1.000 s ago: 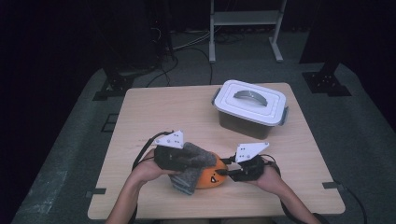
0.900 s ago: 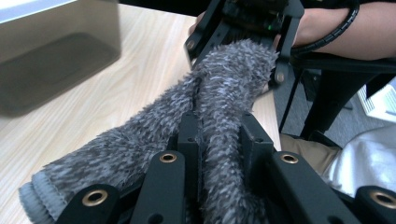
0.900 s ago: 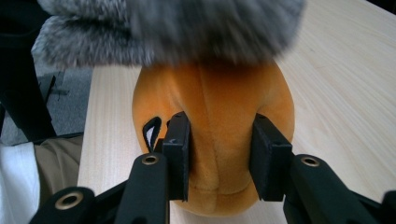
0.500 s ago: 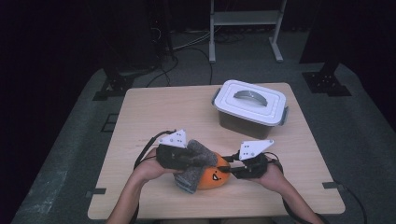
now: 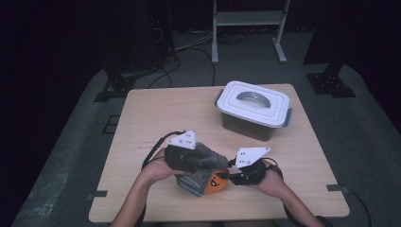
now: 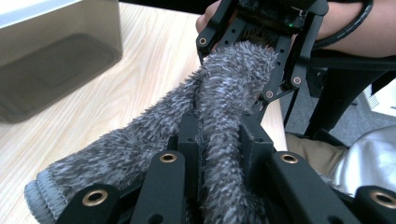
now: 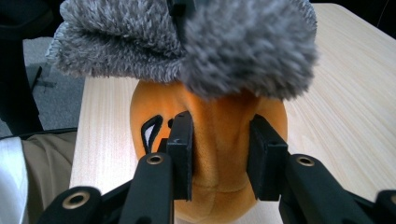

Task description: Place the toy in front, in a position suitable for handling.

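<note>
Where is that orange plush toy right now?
In the high view the orange plush toy sits at the table's near edge, pinched by the right gripper, half under the grey fuzzy sock clamped in the left gripper.

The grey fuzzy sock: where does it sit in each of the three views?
High view: grey fuzzy sock low centre, draped over the orange plush toy.
Left gripper view: it runs up the middle from the left gripper, which is clamped on it.
Right gripper view: it lies across the top, above the toy pinched by the right gripper.
Shared landmark: the wooden table.
</note>
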`<state>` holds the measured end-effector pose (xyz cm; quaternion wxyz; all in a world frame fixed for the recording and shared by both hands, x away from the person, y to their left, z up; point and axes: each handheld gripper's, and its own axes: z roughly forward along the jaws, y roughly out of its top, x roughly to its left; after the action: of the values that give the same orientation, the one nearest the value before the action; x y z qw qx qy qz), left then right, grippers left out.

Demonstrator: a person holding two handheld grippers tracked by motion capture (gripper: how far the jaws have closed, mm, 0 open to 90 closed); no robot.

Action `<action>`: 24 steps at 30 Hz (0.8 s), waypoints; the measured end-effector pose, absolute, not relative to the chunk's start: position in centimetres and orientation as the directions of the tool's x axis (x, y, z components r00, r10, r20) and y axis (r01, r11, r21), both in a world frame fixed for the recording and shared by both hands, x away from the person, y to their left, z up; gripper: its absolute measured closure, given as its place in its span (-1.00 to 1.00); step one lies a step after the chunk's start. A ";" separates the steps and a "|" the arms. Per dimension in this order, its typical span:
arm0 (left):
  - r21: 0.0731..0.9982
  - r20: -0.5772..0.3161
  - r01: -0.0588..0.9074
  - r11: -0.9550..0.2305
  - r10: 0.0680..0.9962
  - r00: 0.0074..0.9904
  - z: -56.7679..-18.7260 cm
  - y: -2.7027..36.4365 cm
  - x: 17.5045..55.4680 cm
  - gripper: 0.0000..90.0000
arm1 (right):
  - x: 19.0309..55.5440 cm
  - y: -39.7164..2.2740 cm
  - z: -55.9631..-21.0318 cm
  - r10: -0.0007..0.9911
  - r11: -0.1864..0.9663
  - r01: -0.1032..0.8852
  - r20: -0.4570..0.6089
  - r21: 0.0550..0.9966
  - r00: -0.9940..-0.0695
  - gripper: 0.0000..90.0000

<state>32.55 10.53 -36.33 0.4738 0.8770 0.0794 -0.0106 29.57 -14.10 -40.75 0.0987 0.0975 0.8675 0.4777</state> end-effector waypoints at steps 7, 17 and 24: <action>0.833 -0.107 0.181 -0.522 0.169 0.980 -36.9 12.4 33.1 0.64 | 29.9 -14.8 -40.9 0.274 0.512 0.103 -0.049 0.853 -0.960 0.44; 0.835 -0.099 0.147 -0.531 0.118 0.988 -36.4 10.3 33.0 0.64 | 29.6 -14.3 -40.7 0.267 0.519 0.064 -0.090 0.853 -0.959 0.45; 0.825 -0.086 0.174 -0.538 0.186 0.979 -36.4 11.7 33.6 0.64 | 30.2 -16.0 -40.5 0.304 0.499 0.077 -0.091 0.863 -0.948 0.45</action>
<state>33.62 11.74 -36.37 0.4696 0.8768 0.1027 0.0062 30.24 -16.03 -40.48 0.1163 0.1111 0.8580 0.4879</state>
